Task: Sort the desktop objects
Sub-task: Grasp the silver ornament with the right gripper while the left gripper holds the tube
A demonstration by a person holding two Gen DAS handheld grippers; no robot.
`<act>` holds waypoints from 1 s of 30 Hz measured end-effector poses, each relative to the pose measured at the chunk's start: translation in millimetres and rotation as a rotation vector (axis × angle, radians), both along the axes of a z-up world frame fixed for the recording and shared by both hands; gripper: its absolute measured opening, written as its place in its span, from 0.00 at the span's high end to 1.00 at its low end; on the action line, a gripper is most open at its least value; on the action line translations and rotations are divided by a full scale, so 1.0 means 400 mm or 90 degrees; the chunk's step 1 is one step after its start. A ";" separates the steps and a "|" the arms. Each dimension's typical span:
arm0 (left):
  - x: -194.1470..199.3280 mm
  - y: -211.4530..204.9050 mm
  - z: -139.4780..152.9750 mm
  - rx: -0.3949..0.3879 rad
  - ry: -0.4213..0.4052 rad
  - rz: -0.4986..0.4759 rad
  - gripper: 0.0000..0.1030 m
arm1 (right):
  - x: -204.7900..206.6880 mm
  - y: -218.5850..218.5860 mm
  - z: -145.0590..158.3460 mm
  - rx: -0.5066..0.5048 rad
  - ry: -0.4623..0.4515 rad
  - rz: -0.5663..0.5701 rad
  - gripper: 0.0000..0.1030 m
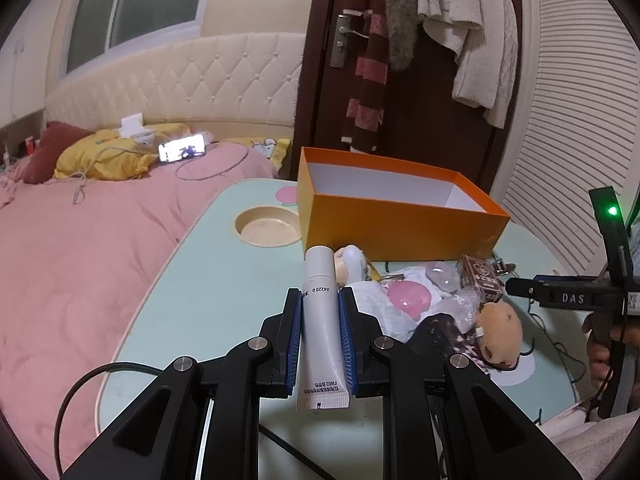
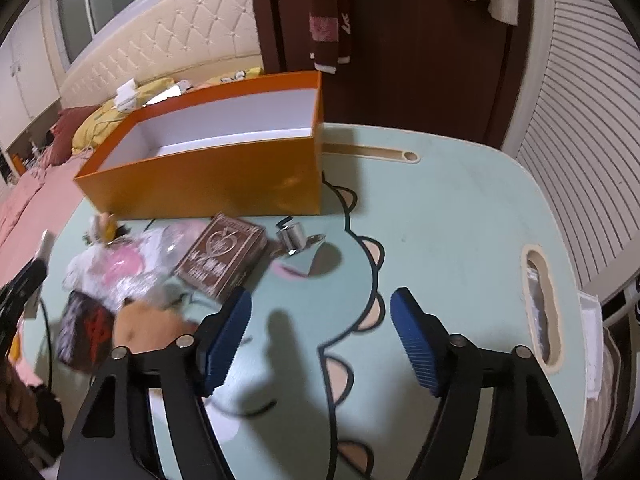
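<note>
My left gripper (image 1: 320, 294) is shut on a white tube (image 1: 322, 320) and holds it above the mint-green table (image 1: 208, 280), cap pointing toward the open orange box (image 1: 400, 216). A pile of small objects lies in front of the box: a pink pouch (image 1: 406, 300), a brown card box (image 1: 482, 278), a tan plush (image 1: 500, 330). My right gripper (image 2: 320, 300) is open and empty above the table's dinosaur print. In the right wrist view I see the orange box (image 2: 208, 184), the brown card box (image 2: 224, 258), a metal clip (image 2: 294, 238) and the tan plush (image 2: 148, 326).
A round cup recess (image 1: 266, 226) sits in the table left of the box. A pink bed (image 1: 80, 264) borders the table's left side. A slot (image 2: 542, 304) lies near the table's right edge. The right gripper (image 1: 560, 296) shows at the left wrist view's right side.
</note>
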State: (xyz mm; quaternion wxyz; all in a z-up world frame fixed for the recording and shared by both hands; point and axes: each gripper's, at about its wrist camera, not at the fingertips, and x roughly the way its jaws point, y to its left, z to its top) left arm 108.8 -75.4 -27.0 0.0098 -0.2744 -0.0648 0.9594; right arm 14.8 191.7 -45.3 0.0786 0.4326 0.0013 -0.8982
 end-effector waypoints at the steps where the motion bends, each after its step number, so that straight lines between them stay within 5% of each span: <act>1: 0.000 0.000 -0.001 -0.002 0.001 0.001 0.84 | -0.010 0.002 -0.003 -0.003 -0.002 0.000 0.31; 7: -0.007 0.004 -0.008 -0.003 -0.008 0.000 0.84 | -0.053 -0.012 -0.008 0.024 0.012 0.010 0.31; 14: -0.008 0.005 -0.009 -0.003 -0.012 -0.001 0.84 | -0.074 -0.029 -0.018 0.040 0.022 0.027 0.72; 30: 0.000 0.021 0.044 -0.007 0.021 -0.010 0.84 | -0.026 -0.016 0.033 -0.006 0.047 0.030 0.72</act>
